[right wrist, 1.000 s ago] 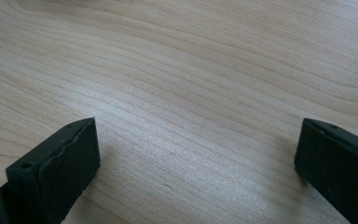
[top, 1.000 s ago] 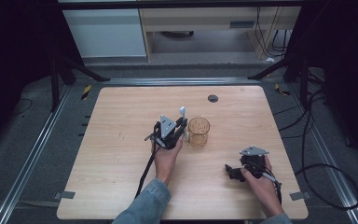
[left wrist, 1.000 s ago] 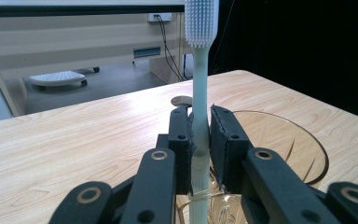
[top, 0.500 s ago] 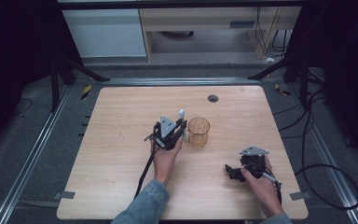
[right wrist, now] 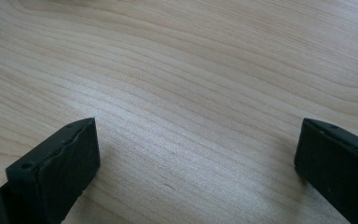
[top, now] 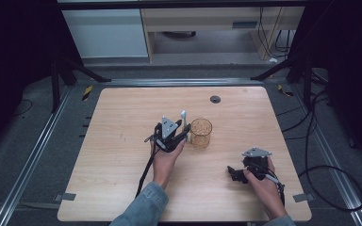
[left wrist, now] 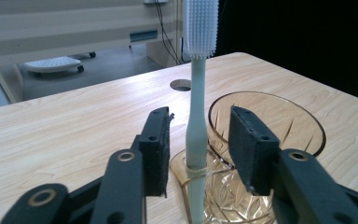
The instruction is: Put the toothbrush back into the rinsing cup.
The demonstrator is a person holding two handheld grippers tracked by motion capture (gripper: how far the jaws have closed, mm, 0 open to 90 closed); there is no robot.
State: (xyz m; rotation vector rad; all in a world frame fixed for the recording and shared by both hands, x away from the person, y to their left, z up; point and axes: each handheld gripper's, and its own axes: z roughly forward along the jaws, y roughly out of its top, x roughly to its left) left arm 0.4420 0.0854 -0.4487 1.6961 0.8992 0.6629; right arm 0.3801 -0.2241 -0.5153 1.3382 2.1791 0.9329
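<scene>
Toothbrush (left wrist: 197,130): pale green handle with white bristles, standing upright between the two black jaws of the left gripper (left wrist: 200,144), bristle head up and well above the jaw tips.
Toothbrush contact: in the left gripper view a gap shows on each side of the handle, so neither pad presses on it; the jaws have just been opening with the handle between them.
Toothbrush foot: low in the left gripper view the handle passes in front of the near wall of the amber glass cup (left wrist: 303,126); whether its end rests on the table or against the cup cannot be told.
Toothbrush in the high view (top: 183,118): a thin white stick rising just left of the cup (top: 201,133), near the middle of the table.
Left gripper (top: 181,134): held in the person's left hand (top: 165,157), a blue denim sleeve behind it, jaws pointing toward the cup and parted around the handle.
Cup: upright, cut-glass pattern, nothing inside as far as shows, just beside the left gripper's far jaw.
Right gripper (top: 230,172): held low at the near right of the table in the right hand (top: 260,181), well apart from the cup; the right gripper view shows its jaws spread wide over bare wood.
Table (top: 122,117): light wood with a round dark grommet hole (top: 215,99) behind the cup.
</scene>
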